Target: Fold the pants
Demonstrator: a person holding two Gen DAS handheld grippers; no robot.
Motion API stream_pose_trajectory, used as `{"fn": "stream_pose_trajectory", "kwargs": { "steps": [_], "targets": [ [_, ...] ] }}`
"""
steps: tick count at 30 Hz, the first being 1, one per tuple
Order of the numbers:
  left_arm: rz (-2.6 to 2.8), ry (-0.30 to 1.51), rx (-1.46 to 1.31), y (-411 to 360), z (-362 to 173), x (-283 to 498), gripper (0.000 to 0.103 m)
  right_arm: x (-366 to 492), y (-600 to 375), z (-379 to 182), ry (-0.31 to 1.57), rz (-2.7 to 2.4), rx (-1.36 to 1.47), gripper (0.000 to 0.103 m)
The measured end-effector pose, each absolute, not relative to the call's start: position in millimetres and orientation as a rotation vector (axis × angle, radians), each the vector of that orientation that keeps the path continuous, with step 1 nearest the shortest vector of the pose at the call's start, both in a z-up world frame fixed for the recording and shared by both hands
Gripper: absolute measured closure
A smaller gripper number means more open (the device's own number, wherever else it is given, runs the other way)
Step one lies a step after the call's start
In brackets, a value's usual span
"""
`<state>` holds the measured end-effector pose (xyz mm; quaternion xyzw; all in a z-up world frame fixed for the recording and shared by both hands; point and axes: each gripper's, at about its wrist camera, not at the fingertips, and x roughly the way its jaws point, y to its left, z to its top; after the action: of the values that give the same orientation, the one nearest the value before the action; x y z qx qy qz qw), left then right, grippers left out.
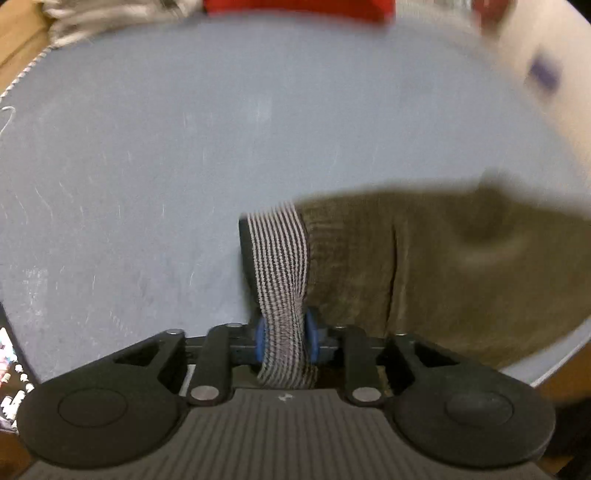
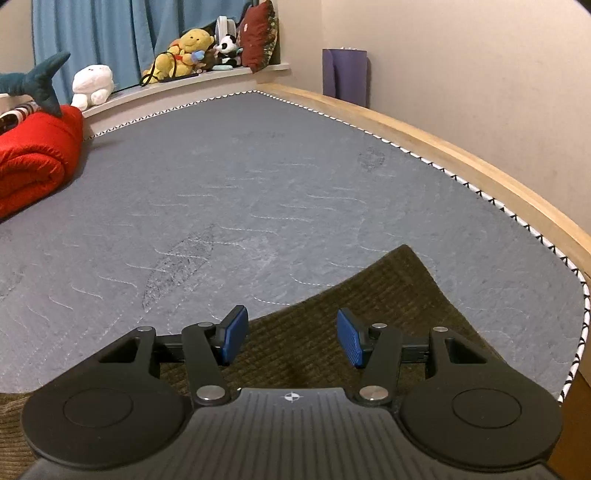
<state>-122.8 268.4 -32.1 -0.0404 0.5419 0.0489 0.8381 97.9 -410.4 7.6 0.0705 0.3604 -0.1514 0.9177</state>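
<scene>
- A pair of olive-brown corduroy pants (image 2: 332, 332) is lying on a grey quilted mattress (image 2: 258, 192), near its right-hand corner beside the pale wooden bed frame (image 2: 461, 144).
- The left tongs (image 1: 284, 338) are pinching the black-and-white striped elastic waistband (image 1: 280, 258) between their blue pads, the band running up from the jaws with the corduroy hanging to its right.
- The right tongs (image 2: 291, 338) are standing roughly half open above the corduroy, gripping nothing; the cloth is lying below the gap, not between the pads.
- Progress, as a judgement: the folding is looking early or mid-way. One corner of the cloth is lying flat toward the frame, yet no finished, squared stack is showing, and one end is being held off the bed.
- What is left, seemingly: bringing the held waistband across, laying it down and smoothing.
- Count: one pair of pants, two tongs, one rolled red blanket (image 2: 33, 158), one rolled purple mat (image 2: 345, 75), one dark red cushion (image 2: 260, 35), and four plush toys in sight – shark, white, yellow, panda.
</scene>
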Motion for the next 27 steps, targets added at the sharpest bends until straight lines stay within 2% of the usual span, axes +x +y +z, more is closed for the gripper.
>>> {"fn": "stream_pose_trajectory", "kwargs": {
  "steps": [1,3,6,9,10,14,20,24,27],
  "targets": [
    [0.129,1.131,-0.019,264.1,-33.0,-122.9,0.046,100.3,-408.9,4.8,0.751,-0.309,0.138,0.047],
    [0.162,1.048,0.037,258.4,-15.8,-124.6,0.045,105.7,-407.2,1.2,0.768,-0.304,0.138,0.047],
    [0.155,0.897,-0.013,255.4,18.1,-128.9,0.036,109.4,-398.0,3.4,0.761,-0.270,0.133,0.047],
    [0.164,0.852,-0.090,263.2,24.9,-117.3,0.031,111.8,-371.1,7.2,0.740,-0.159,0.085,0.047],
    [0.183,0.863,-0.117,266.3,21.1,-111.3,0.026,112.7,-359.6,7.3,0.739,-0.115,0.069,0.047],
    [0.217,0.964,-0.306,296.1,-9.1,-72.5,0.024,114.3,-298.2,11.3,0.717,0.094,0.008,0.047],
    [0.187,1.048,-0.603,335.0,-44.9,-53.7,0.020,97.2,-177.7,15.2,0.680,0.485,-0.121,0.047],
    [0.147,1.063,-0.619,338.3,-54.2,-50.4,0.018,82.0,-99.8,6.7,0.672,0.681,-0.227,0.047],
    [0.139,1.072,-0.630,343.7,-62.6,-47.8,0.011,81.2,-55.2,-3.9,0.678,0.767,-0.307,0.047]
  ]
}}
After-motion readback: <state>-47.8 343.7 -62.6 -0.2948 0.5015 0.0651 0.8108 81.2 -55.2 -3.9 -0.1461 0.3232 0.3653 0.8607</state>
